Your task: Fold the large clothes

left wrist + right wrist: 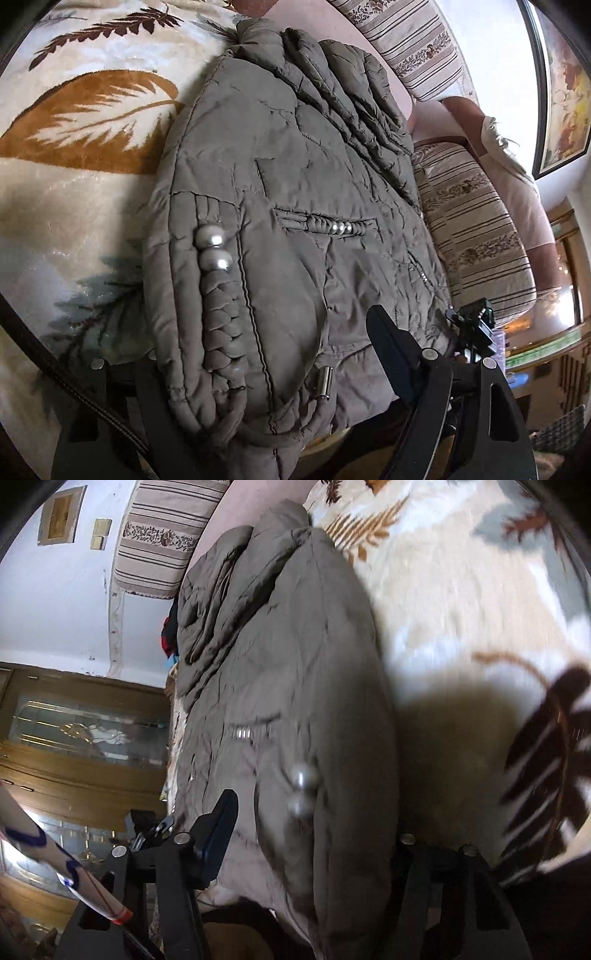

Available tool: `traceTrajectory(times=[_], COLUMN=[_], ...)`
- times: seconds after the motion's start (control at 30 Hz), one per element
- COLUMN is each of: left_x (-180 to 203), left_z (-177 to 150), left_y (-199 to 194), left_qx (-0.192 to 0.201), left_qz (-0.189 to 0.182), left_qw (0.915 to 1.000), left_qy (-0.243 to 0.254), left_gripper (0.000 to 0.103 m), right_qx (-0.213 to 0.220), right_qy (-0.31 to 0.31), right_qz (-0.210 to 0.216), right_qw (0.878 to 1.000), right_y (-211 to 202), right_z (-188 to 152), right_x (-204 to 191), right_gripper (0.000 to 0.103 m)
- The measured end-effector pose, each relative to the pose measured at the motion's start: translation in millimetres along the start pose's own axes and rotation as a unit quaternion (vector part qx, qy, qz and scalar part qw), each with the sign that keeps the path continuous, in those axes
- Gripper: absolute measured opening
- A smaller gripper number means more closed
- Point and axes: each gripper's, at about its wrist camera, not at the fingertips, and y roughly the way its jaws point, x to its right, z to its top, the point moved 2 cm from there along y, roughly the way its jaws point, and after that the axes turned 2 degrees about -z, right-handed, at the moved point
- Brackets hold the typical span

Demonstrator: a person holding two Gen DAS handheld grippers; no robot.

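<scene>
Two hand-held grippers straddle the near hem of one grey padded jacket [295,177], which lies lengthwise on a leaf-patterned blanket [74,122], its bunched hood end far from the cameras and pushed up toward the striped cushions [417,48] behind the jacket. The left hand-held gripper [258,369] has the puffy hem bulging between its fingers: one dark finger [391,343] shows at the right of the fabric, the other is hidden under the hem, and whether the pads press on the cloth I cannot tell. The right hand-held gripper [306,834] stands likewise, its visible finger [218,827] beside the jacket's edge and the far one buried behind the padding; the view is blurred, so its grip is also uncertain. Both seem placed at the hem's two corners so the bottom can be lifted together and carried toward the hood, halving the length. The jacket already looks narrowed, sides tucked in, which suits that fold. A braided trim with pearl beads [214,247] runs close to the left fingers, and a metal cord end [325,382] dangles at the hem; either could snag. The thick filling will likely spring back, so a deep bite on the hem seems wise.
</scene>
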Motion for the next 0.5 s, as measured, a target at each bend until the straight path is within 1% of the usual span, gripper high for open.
traceTrajectory(times=[0.1, 0.17, 0.27, 0.33, 0.4, 0.43, 0.47, 0.5], left_x=[3, 3, 4, 7, 12, 16, 21, 28], left_z=[0, -1, -2, -3, -5, -6, -8, -9], left_y=[4, 5, 6, 8, 10, 12, 14, 17], left_qx=[0.001, 0.002, 0.005, 0.009, 0.009, 0.009, 0.01, 0.006], left_qz=[0.009, 0.013, 0.022, 0.035, 0.063, 0.086, 0.119, 0.166], left_qw=[0.9999, 0.9999, 0.9997, 0.9993, 0.9979, 0.9961, 0.9924, 0.9852], left_qy=[0.005, 0.007, 0.007, 0.005, 0.011, 0.018, 0.029, 0.044], left_gripper=[0.08, 0.08, 0.08, 0.08, 0.08, 0.078, 0.064, 0.053], right_qx=[-0.003, -0.013, -0.026, -0.027, -0.023, -0.019, -0.016, -0.012], right_qy=[-0.003, -0.003, -0.008, -0.009, -0.011, -0.012, -0.013, -0.014], right_qz=[0.013, 0.014, 0.003, -0.006, -0.015, -0.021, -0.026, -0.034], right_qw=[1.0, 1.0, 1.0, 1.0, 1.0, 1.0, 0.999, 0.999], right_y=[4, 9, 22, 30, 34, 35, 35, 34], right_z=[-7, -14, -20, -22, -25, -26, -26, -27], right_x=[-1, -2, -7, -10, -13, -15, -16, -17], right_gripper=[0.066, 0.064, 0.06, 0.057, 0.056, 0.055, 0.053, 0.048])
